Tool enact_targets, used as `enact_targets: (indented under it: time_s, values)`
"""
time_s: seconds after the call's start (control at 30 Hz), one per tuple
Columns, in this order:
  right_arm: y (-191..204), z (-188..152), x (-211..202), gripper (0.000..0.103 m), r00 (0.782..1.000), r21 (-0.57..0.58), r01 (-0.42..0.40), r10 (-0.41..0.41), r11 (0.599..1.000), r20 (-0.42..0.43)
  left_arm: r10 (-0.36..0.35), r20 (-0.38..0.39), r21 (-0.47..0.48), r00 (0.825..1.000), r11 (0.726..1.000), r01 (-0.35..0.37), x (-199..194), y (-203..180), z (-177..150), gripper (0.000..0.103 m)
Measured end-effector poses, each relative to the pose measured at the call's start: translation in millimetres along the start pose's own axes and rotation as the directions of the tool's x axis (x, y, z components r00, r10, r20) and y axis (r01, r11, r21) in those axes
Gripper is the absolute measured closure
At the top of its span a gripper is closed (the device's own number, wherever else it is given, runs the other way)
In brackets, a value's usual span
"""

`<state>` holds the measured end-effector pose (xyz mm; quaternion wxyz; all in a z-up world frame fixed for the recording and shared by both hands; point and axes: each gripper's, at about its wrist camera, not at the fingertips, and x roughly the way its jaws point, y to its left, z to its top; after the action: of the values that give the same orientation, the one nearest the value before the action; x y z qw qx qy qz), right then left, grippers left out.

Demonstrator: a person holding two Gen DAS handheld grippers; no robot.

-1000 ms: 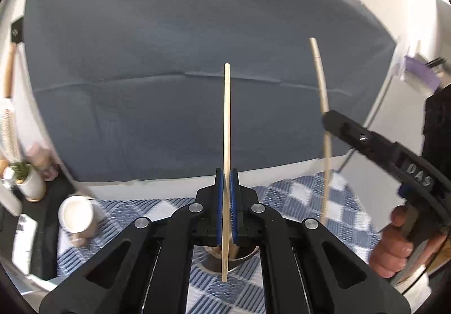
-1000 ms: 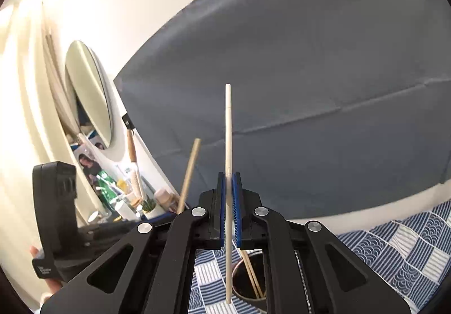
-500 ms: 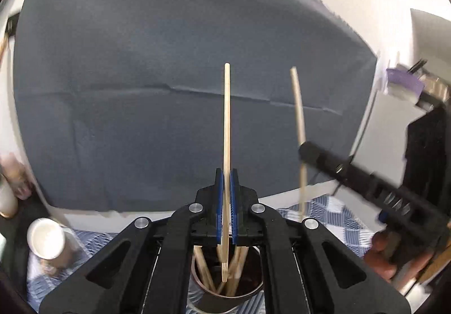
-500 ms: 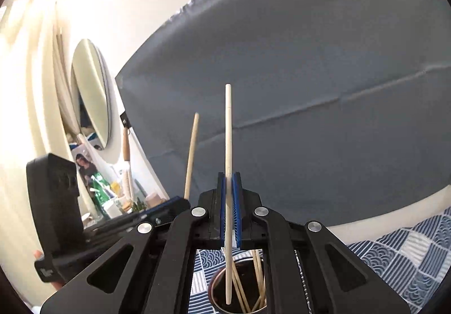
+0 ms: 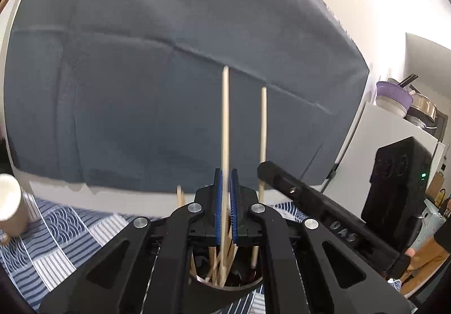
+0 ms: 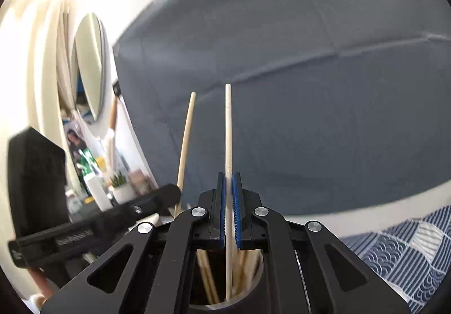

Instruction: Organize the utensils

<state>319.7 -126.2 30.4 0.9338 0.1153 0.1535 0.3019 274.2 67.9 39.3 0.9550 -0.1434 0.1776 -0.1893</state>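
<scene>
Smooth pale wooden chopsticks (image 5: 225, 127), woven checked tablecloth (image 5: 56, 232)

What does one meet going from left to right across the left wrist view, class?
White cup → chopstick clamped in the left hand-held gripper → second chopstick held by the right hand-held gripper → purple-lidded container → metal pot.

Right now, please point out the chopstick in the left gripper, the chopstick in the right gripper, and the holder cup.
Left chopstick (image 5: 225, 122), left wrist view, upper shaft.
Right chopstick (image 6: 228, 130), right wrist view, upper shaft.
Holder cup (image 6: 225, 309), right wrist view, near rim.
</scene>
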Motion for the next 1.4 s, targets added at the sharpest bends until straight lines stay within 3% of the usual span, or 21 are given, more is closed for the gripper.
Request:
enact_targets:
  time_s: [0.13, 0.23, 0.33, 0.37, 0.43, 0.57, 0.63, 0.87, 0.9, 0.97, 1.2, 1.4]
  values:
    - [-3.9, -18.0, 2.1, 0.095, 0.998, -0.002, 0.020, -0.020, 1.000, -0.052, 0.015, -0.036, 0.010, 0.999, 1.000, -0.014, -0.2, -0.2, -12.0, 0.097]
    - [1.8, -10.4, -5.1, 0.094, 0.999, -0.024, 0.031, -0.032, 0.999, -0.043, 0.030, -0.019, 0.037, 0.999, 0.999, -0.029, -15.2, -7.0, -1.8, 0.074]
    - [8.6, 12.5, -20.0, 0.094, 0.999, -0.042, 0.046, -0.047, 0.998, -0.017, 0.034, 0.009, 0.059, 0.999, 0.998, -0.035, -34.9, -15.4, 17.9, 0.065]
    - [11.5, 20.7, -25.1, 0.093, 0.999, -0.050, 0.051, -0.052, 0.997, -0.011, 0.038, 0.019, 0.062, 0.999, 0.997, -0.039, -43.0, -18.6, 26.6, 0.057]
    - [18.1, 40.0, -37.4, 0.082, 0.998, -0.065, 0.059, -0.059, 0.996, 0.004, 0.050, 0.047, 0.077, 0.998, 0.996, -0.053, -59.5, -26.4, 44.8, 0.049]
    - [38.1, 79.4, -65.0, 0.067, 0.996, -0.102, 0.089, -0.087, 0.991, 0.031, 0.047, 0.099, 0.094, 0.994, 0.994, -0.056, -94.2, -40.6, 77.5, 0.016]
    - [47.8, 97.5, -75.6, 0.051, 0.995, -0.104, 0.097, -0.094, 0.990, 0.026, 0.047, 0.134, 0.103, 0.990, 0.993, -0.061, -116.1, -48.7, 94.6, 0.008]
    - [89.7, 141.3, -123.6, 0.025, 0.989, -0.120, 0.145, -0.140, 0.982, 0.047, 0.064, 0.160, 0.144, 0.985, 0.986, -0.087, -178.6, -77.5, 131.1, 0.006]
    - [95.6, 142.3, -131.5, 0.017, 0.987, -0.123, 0.160, -0.156, 0.979, 0.043, 0.067, 0.161, 0.145, 0.985, 0.985, -0.091, -184.7, -81.4, 131.4, 0.006]
    - [104.3, 138.9, -146.4, 0.016, 0.982, -0.127, 0.187, -0.184, 0.974, 0.040, 0.083, 0.156, 0.153, 0.984, 0.982, -0.107, -201.7, -88.1, 125.4, 0.006]
    - [122.5, 93.4, -184.9, 0.009, 0.962, -0.131, 0.265, -0.271, 0.955, -0.029, 0.085, 0.063, 0.126, 0.994, 0.988, -0.092, -227.6, -90.7, 77.5, 0.006]
    - [126.8, 33.6, -202.8, 0.008, 0.930, -0.145, 0.332, -0.349, 0.932, -0.118, 0.181, 0.001, 0.167, 0.983, 0.970, -0.179, -246.1, -100.9, 15.2, 0.006]
